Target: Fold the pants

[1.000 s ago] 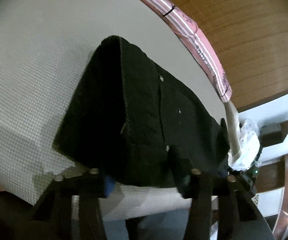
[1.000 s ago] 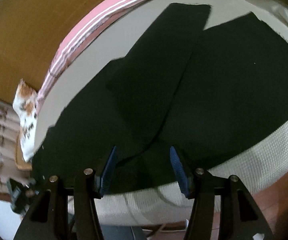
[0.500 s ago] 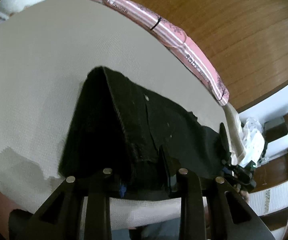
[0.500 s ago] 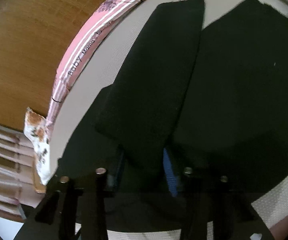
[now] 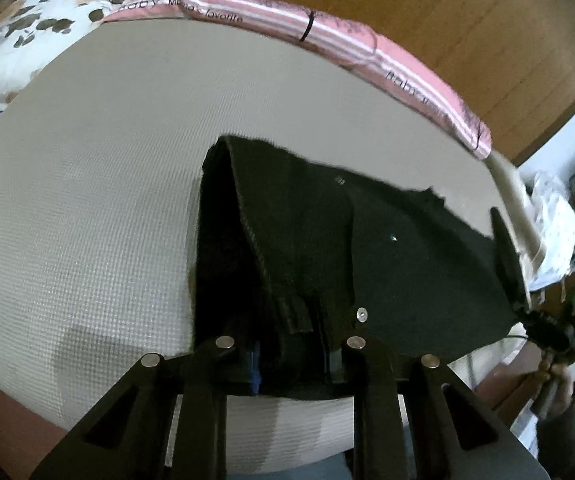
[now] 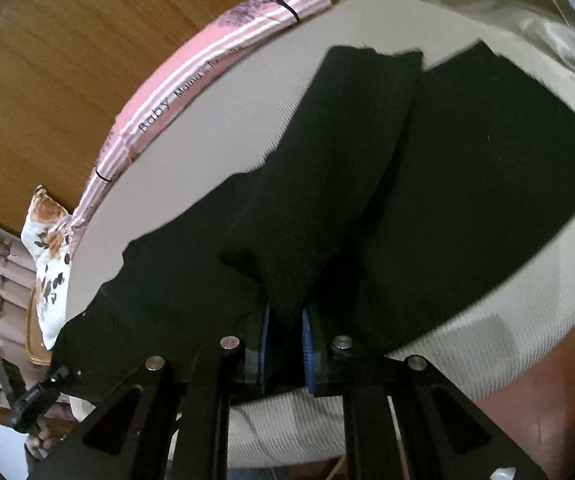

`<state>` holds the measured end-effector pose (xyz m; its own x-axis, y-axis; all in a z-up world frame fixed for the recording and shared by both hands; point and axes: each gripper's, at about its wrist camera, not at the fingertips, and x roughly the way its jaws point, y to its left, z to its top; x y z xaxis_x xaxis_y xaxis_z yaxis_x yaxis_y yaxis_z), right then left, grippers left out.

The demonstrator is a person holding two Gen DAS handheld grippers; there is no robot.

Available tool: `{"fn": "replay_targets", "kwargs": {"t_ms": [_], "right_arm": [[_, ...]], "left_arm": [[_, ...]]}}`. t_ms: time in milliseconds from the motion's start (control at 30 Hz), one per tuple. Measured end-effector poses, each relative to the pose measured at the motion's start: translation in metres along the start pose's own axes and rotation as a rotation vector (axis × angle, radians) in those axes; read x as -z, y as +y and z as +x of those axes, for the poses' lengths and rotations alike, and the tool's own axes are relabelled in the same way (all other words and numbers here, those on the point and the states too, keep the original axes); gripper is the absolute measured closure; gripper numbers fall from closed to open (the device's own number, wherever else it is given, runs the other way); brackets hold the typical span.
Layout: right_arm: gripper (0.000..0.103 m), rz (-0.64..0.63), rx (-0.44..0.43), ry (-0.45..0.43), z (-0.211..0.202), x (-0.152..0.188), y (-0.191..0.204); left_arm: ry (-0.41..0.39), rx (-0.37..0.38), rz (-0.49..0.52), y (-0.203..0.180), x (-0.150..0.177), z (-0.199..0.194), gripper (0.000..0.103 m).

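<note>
The black pants (image 5: 367, 248) lie on a bed covered by a beige textured bedspread (image 5: 87, 208), near its front edge. The left gripper (image 5: 295, 360) has just been closing and now pinches the waistband end of the pants, where a belt loop and a metal rivet show, holding that fabric lifted into a tent-like fold. The right gripper (image 6: 285, 344) has also just been closing; its blue-padded fingers (image 6: 307, 340) clamp a raised fold of one pant leg, while the other leg lies flat beside it on the bedspread, to the right in that gripper's view. A pink striped cloth (image 5: 327, 36) printed with lettering runs along the far edge of the bed against a wooden headboard (image 5: 467, 20). A floral pillow (image 5: 27, 36) sits at the bed's corner.
</note>
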<state>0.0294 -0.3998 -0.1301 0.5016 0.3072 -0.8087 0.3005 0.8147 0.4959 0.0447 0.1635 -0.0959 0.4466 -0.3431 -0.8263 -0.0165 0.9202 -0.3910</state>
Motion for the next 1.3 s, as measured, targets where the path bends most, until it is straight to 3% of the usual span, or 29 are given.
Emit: {"fn": "replay_targets", "kwargs": {"t_ms": [167,233,267,333,467,633,767,833,933,1100,1300], "right_arm": [[0.09,0.024,0.019,0.053,0.022,0.005,-0.014],[0.084,0.048,-0.002,0.063,0.021,0.003,-0.017],[0.082,0.062,-0.006,0.068,0.019,0.002,-0.018],[0.068,0.054,0.016,0.075,0.011,0.003,-0.016],[0.066,0.001,0.017,0.081,-0.026,0.0,-0.007],[0.061,-0.045,0.053,0.026,-0.088,-0.011,-0.016],[0.061,-0.005,0.027,-0.03,-0.114,-0.026,-0.042],[0.061,0.042,-0.022,-0.039,-0.112,-0.033,-0.057],[0.061,0.126,-0.102,-0.041,-0.092,-0.043,-0.079],[0.061,0.157,-0.112,-0.004,-0.061,-0.052,-0.094],[0.061,0.183,-0.134,0.014,-0.044,-0.061,-0.108]], "left_arm": [[0.001,-0.118,0.097,-0.01,0.01,0.016,0.081],[-0.013,-0.15,0.137,-0.016,0.011,0.015,0.079],[-0.015,-0.166,0.15,-0.018,0.012,0.014,0.076],[-0.023,-0.188,0.181,-0.022,0.012,0.012,0.074],[-0.044,-0.247,0.249,-0.031,0.013,0.004,0.066],[-0.143,-0.329,0.389,-0.046,0.022,-0.026,0.063],[-0.278,-0.426,0.557,-0.077,0.039,-0.047,0.059],[-0.299,-0.401,0.611,-0.094,0.044,-0.049,0.055],[-0.296,-0.301,0.699,-0.132,0.052,-0.038,0.05],[-0.246,-0.128,0.85,-0.21,0.069,0.014,0.05],[-0.166,0.023,1.032,-0.302,0.101,0.074,0.05]]}}
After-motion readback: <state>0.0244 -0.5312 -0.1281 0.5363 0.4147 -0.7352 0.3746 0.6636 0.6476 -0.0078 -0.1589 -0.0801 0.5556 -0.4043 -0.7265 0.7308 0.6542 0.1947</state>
